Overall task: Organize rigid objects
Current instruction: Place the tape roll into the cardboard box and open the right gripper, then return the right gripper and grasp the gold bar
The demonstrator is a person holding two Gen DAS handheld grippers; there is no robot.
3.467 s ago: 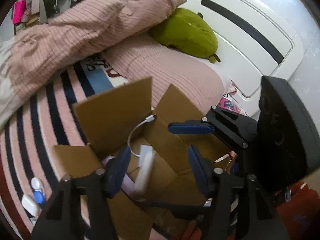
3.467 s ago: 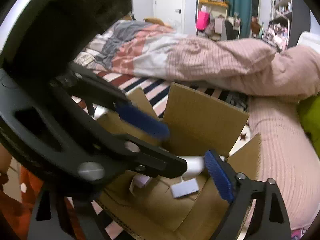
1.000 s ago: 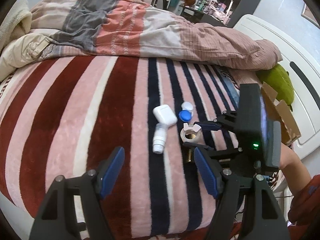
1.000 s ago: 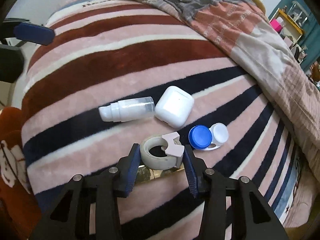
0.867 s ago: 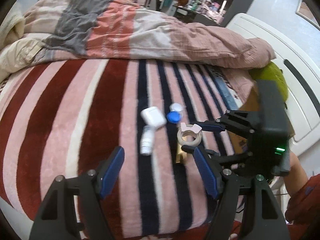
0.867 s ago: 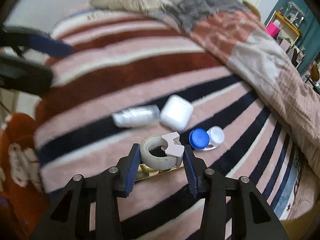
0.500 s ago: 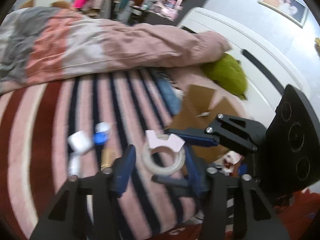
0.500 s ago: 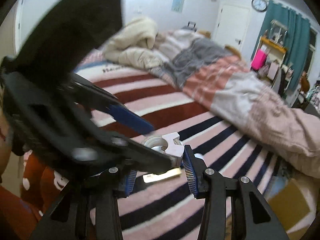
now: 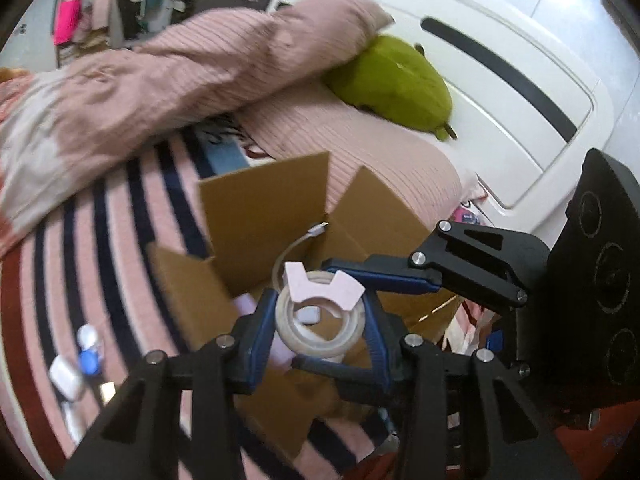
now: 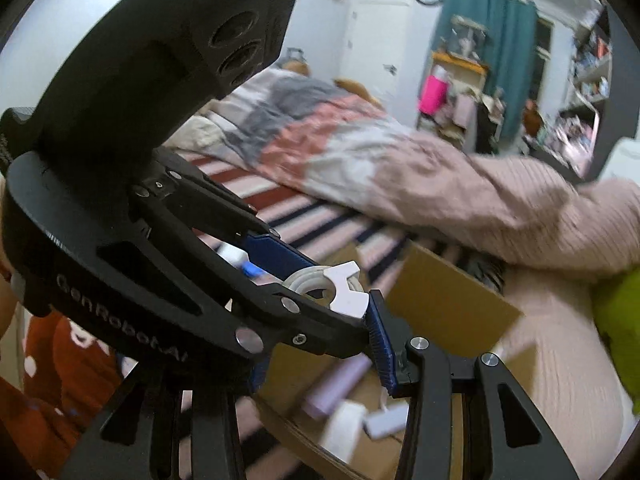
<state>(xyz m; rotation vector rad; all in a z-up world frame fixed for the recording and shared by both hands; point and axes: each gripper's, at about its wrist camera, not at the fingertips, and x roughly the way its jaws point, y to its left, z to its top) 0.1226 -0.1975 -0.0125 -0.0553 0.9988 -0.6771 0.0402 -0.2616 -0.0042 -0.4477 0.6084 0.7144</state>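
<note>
A roll of clear tape (image 9: 320, 345) with a pink cutter clip hangs over the open cardboard box (image 9: 264, 208). My left gripper (image 9: 318, 306) is shut on it, its blue pads pressing the roll's two sides. My right gripper (image 9: 316, 316) reaches in from the right and clamps the same roll from above and below. In the right wrist view the tape roll (image 10: 308, 280) sits at the tips of my right gripper (image 10: 316, 332), whose left pad is hidden behind the left gripper (image 10: 320, 292). The box (image 10: 448, 300) lies just beyond.
Inside the box lie a white cable (image 9: 294, 246), a lavender tube (image 10: 340, 384) and small white pieces. On the striped blanket at left are a white earbud case (image 9: 66, 376), a blue-and-white lens case (image 9: 90, 354) and a small bottle. Behind are a green plush (image 9: 396, 80), pink bedding and the headboard.
The right gripper lifted the tape roll off the blanket. Both grippers swung from the loose items over to the box, and the left gripper closed on the roll on the way.
</note>
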